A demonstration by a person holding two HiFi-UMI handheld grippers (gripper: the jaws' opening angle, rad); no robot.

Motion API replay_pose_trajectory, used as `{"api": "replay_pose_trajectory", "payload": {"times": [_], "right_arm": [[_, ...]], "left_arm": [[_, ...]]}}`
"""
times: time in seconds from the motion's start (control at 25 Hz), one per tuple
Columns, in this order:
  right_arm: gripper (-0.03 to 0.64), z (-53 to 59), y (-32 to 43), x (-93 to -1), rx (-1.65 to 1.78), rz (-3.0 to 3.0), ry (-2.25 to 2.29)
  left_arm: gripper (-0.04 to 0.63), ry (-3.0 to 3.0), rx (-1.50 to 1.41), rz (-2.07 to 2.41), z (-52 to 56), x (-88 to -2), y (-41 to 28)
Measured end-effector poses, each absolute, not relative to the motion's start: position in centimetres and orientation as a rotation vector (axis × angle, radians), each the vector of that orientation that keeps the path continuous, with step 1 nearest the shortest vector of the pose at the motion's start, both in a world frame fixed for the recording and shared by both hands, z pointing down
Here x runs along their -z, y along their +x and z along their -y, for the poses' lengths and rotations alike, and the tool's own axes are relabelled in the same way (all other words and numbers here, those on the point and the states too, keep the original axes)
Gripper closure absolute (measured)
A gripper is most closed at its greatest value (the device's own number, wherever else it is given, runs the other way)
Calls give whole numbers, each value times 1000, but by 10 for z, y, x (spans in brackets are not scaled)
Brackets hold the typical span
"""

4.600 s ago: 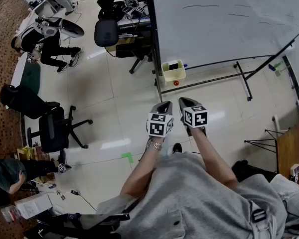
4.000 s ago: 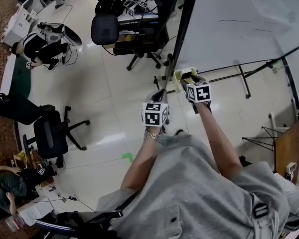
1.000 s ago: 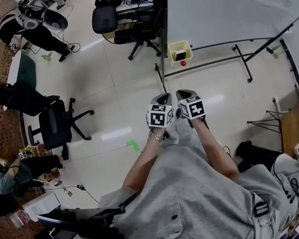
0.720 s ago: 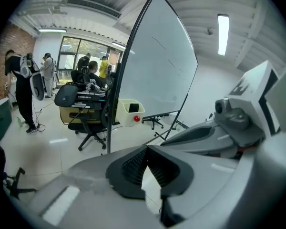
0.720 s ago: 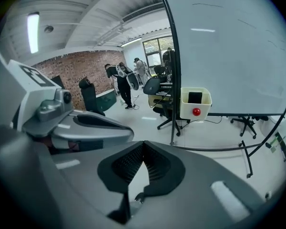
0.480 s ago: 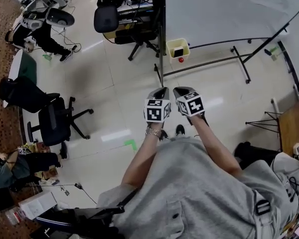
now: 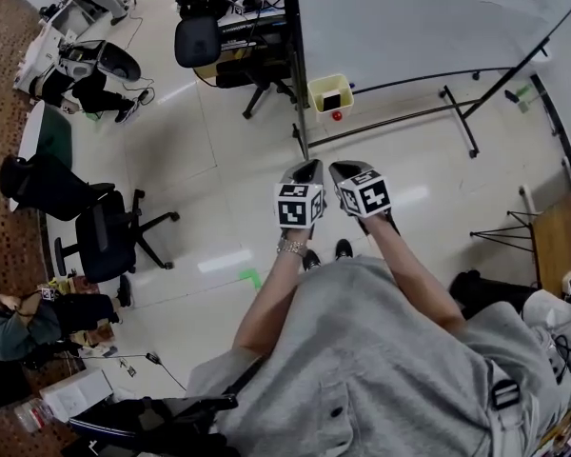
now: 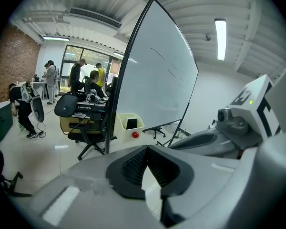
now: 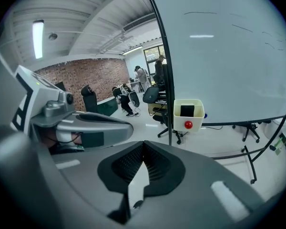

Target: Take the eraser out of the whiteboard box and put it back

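Observation:
The pale yellow whiteboard box (image 7: 330, 94) hangs on the whiteboard's (image 7: 428, 17) lower left corner, with the black eraser (image 7: 331, 100) standing inside it and a red round magnet (image 7: 337, 116) just below. Both grippers hover side by side over the floor, well short of the box. My left gripper (image 7: 309, 168) is shut with nothing in it, and so is my right gripper (image 7: 344, 169). The left gripper view shows its closed tips (image 8: 147, 148) and the box (image 8: 129, 122) far ahead. In the right gripper view the shut tips (image 9: 143, 144) point toward the box (image 9: 188, 109) and eraser (image 9: 187, 110).
The whiteboard stand's black legs (image 7: 457, 122) spread over the tiled floor. Black office chairs (image 7: 105, 241) stand at the left, and another chair (image 7: 198, 41) sits by a cluttered desk (image 7: 252, 27). People (image 7: 90, 89) are at the far left. Green tape (image 7: 249, 277) marks the floor.
Both grippers have risen a little and drifted slightly toward the whiteboard, staying shut. The eraser stays in the box.

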State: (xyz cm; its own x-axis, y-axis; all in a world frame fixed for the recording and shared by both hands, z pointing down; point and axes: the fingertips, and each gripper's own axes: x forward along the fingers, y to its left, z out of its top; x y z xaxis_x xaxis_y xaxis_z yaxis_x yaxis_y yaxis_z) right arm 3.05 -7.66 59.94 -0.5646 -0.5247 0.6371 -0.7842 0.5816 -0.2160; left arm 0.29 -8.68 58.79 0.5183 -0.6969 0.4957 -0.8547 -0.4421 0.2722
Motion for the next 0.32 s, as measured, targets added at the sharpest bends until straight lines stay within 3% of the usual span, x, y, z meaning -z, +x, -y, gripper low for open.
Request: {"api": "replay_pose_trajectory", "payload": {"times": [0.32], "right_arm": [[614, 79, 43, -603, -699, 2307, 1040]], "left_arm": [[591, 2293, -421, 1252, 87, -584, 18]]}}
